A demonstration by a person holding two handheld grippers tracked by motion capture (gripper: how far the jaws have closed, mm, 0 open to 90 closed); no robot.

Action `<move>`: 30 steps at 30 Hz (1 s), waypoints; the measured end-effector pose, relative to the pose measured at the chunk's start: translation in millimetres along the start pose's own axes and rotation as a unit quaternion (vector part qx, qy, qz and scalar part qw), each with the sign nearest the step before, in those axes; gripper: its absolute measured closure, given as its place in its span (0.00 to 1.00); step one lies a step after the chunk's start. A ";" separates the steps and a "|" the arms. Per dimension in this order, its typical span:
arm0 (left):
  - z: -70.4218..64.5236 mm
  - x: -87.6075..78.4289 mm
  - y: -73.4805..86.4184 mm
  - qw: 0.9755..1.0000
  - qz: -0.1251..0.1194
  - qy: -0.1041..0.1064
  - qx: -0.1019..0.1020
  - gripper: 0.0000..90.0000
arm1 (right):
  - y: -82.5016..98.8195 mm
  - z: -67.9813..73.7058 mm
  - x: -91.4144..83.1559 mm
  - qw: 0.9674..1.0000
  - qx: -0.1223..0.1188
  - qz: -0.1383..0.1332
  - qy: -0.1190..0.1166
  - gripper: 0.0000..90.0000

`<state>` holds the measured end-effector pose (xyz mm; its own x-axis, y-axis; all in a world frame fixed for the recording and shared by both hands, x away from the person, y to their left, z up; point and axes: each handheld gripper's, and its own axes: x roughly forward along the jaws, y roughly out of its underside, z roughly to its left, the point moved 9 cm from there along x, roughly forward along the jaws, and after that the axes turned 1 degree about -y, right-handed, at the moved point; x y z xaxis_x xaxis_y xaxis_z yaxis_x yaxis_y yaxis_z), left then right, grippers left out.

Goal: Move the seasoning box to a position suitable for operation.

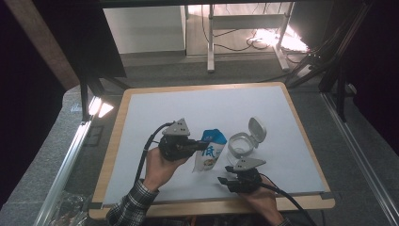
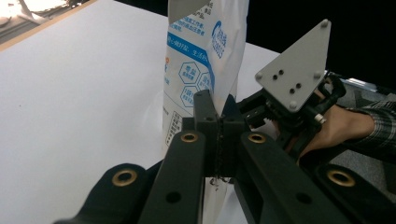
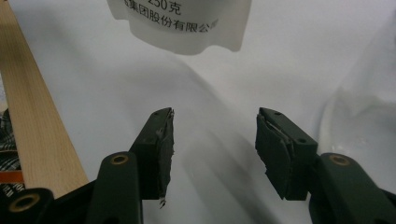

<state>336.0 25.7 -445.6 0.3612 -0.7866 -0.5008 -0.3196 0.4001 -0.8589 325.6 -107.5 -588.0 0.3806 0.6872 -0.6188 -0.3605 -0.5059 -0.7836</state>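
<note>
A white and blue pouch (image 1: 210,151) with printed characters is held up off the white table top (image 1: 155,108), near the table's middle. My left gripper (image 1: 202,147) comes in from the pouch's left and is shut on its side edge. In the left gripper view the pads (image 2: 205,114) pinch the pouch (image 2: 201,56) flat between them. My right gripper (image 1: 224,175) sits low by the front edge, just below and right of the pouch, jaws open. Nothing lies between its pads (image 3: 161,140), and the pouch's bottom edge (image 3: 182,28) hangs ahead of them.
A round white container (image 1: 241,143) with its flip lid (image 1: 257,128) open stands right of the pouch, close behind my right gripper. Its pale wall (image 3: 369,107) is at the right of the right gripper view. The table's wooden front edge (image 3: 37,130) runs beside that gripper.
</note>
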 end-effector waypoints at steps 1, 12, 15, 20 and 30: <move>-1.0 0.1 -0.8 1.000 -0.001 0.002 -0.001 1.00 | -1.1 1.1 1.3 1.000 0.000 -0.001 -0.001 0.52; -11.3 -0.8 -9.8 1.000 -0.003 0.016 -0.001 1.00 | -10.4 7.9 14.1 1.000 -0.015 -0.004 0.011 0.51; -13.3 -0.5 -11.6 1.000 -0.003 0.023 -0.003 1.00 | -12.8 7.5 15.7 1.000 -0.013 -0.011 0.015 0.50; -16.0 0.5 -13.8 1.000 -0.003 0.029 -0.004 1.00 | -16.0 7.5 17.6 0.999 -0.015 -0.022 0.021 0.49; -19.3 1.8 -15.9 0.999 0.005 0.037 -0.007 1.00 | -20.9 6.7 20.0 0.998 -0.024 -0.034 0.036 0.47</move>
<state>324.9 8.9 -430.7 0.2917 -0.8161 -0.4989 -0.3352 0.4013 -0.8524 335.0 -79.7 -583.7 0.4640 0.6818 -0.5656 -0.2915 -0.4854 -0.8243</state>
